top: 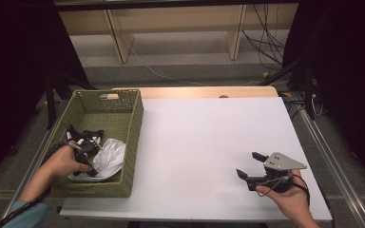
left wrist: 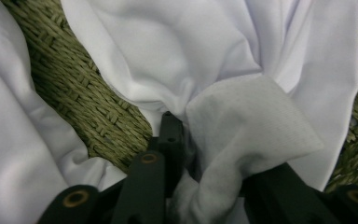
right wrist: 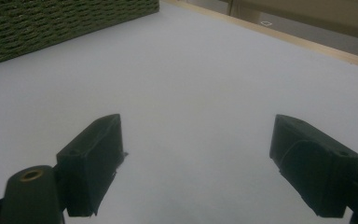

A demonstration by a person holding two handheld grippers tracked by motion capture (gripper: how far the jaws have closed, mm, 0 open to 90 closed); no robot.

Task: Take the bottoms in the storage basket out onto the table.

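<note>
Right gripper (top: 249, 167) low over bare white table (top: 209, 142), jaws spread, nothing between. Left gripper (top: 86, 156) inside woven basket (top: 132, 137), pinching white cloth (left wrist: 242, 135).

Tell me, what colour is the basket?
Olive green, woven basket; the weave shows best in the left gripper view.

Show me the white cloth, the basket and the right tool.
white cloth (left wrist: 186, 51), left gripper view, bunched fold.
basket (top: 135, 133), high view, right wall.
right tool (top: 248, 165), high view, gap between its open tips.
</note>
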